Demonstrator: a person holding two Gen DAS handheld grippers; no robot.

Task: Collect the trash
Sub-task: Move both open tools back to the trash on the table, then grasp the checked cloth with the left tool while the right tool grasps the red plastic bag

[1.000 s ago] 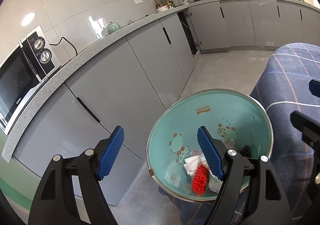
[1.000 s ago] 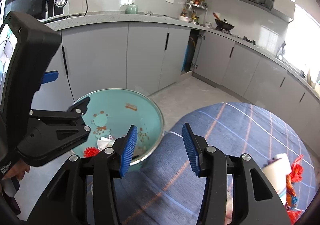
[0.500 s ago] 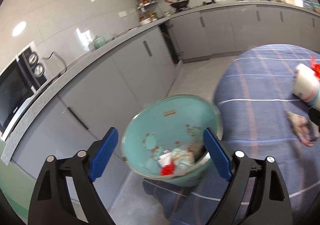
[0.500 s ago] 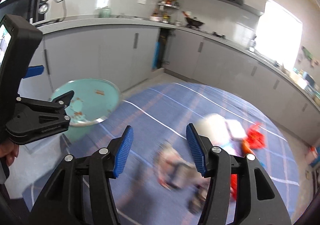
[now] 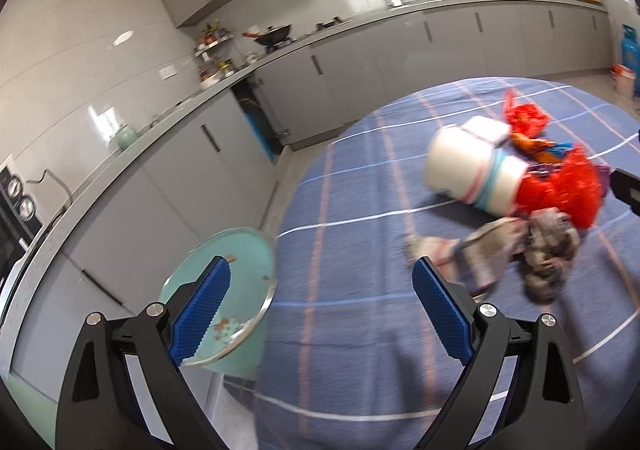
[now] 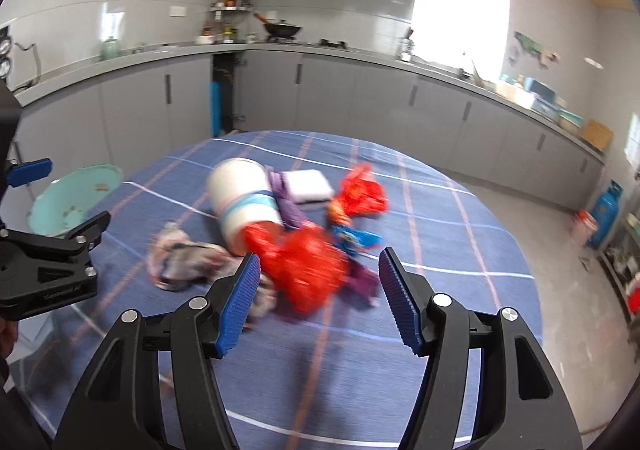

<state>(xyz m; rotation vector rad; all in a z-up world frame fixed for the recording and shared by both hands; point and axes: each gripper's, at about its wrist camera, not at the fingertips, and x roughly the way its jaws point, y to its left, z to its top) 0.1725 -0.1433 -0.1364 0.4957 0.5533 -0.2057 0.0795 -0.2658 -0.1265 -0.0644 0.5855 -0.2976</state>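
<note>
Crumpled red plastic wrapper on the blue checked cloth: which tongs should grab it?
Right, probably. The right tongs stand open with the crumpled red plastic wrapper framed between them; the left tongs, also open, face bare cloth, wrapper off to their right.

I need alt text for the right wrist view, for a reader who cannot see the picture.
The open right gripper, empty, points at a blurred pile of trash on a blue checked tablecloth: a red crumpled wrapper, a tipped white paper cup and a grey crumpled rag. A teal basin stands at the table's left edge, with grey kitchen cabinets behind.
</note>
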